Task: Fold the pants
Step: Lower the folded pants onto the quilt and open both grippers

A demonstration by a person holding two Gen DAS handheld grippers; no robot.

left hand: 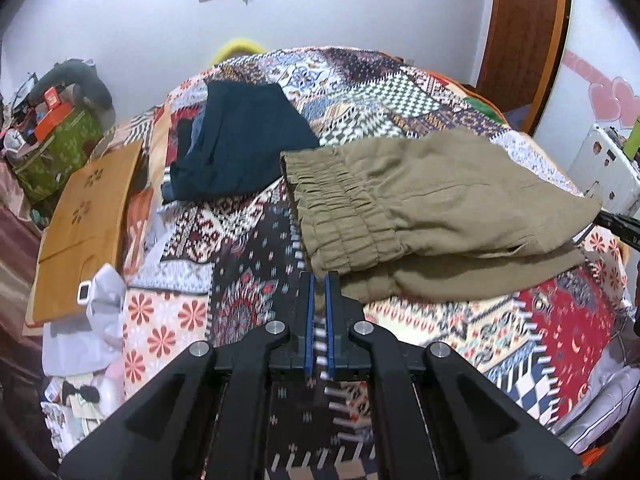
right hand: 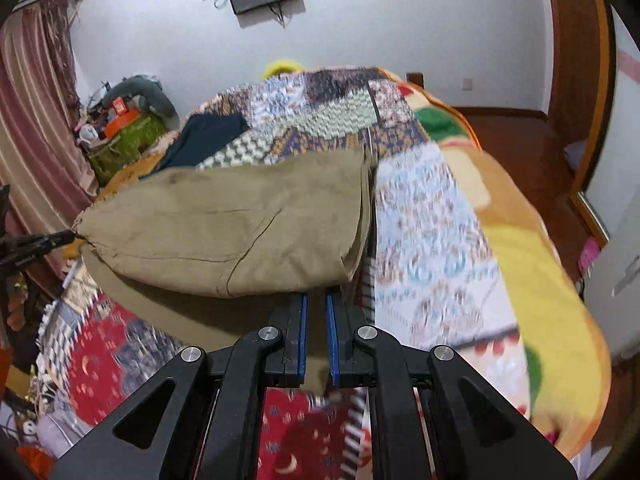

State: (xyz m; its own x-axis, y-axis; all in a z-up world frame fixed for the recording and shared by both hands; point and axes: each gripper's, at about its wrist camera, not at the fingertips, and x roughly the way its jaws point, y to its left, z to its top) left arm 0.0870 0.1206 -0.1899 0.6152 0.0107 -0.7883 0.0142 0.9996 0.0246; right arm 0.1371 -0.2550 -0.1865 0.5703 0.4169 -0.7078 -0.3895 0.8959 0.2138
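Observation:
Olive-green pants (left hand: pixel 440 200) with an elastic waistband (left hand: pixel 340 208) are stretched between both grippers over the patchwork bedspread (left hand: pixel 248 248). Their upper layer is lifted and a lower layer sags toward the bed. My left gripper (left hand: pixel 319 277) is shut on the pants' near corner by the waistband. It also shows in the right wrist view, where this left gripper (right hand: pixel 70 236) pinches the cloth's far left tip. My right gripper (right hand: pixel 314 298) is shut on the pants (right hand: pixel 224 224), with olive cloth running down between its pads. The left wrist view catches that right gripper (left hand: pixel 612 222) at the pants' right end.
A dark blue garment (left hand: pixel 240 144) lies folded farther up the bed. A wooden board (left hand: pixel 88 220) leans at the bed's left edge beside a cluttered pile (left hand: pixel 56 120). A white appliance (left hand: pixel 604 168) stands at the right. A yellow-orange blanket (right hand: pixel 532 280) drapes over the bed's right side.

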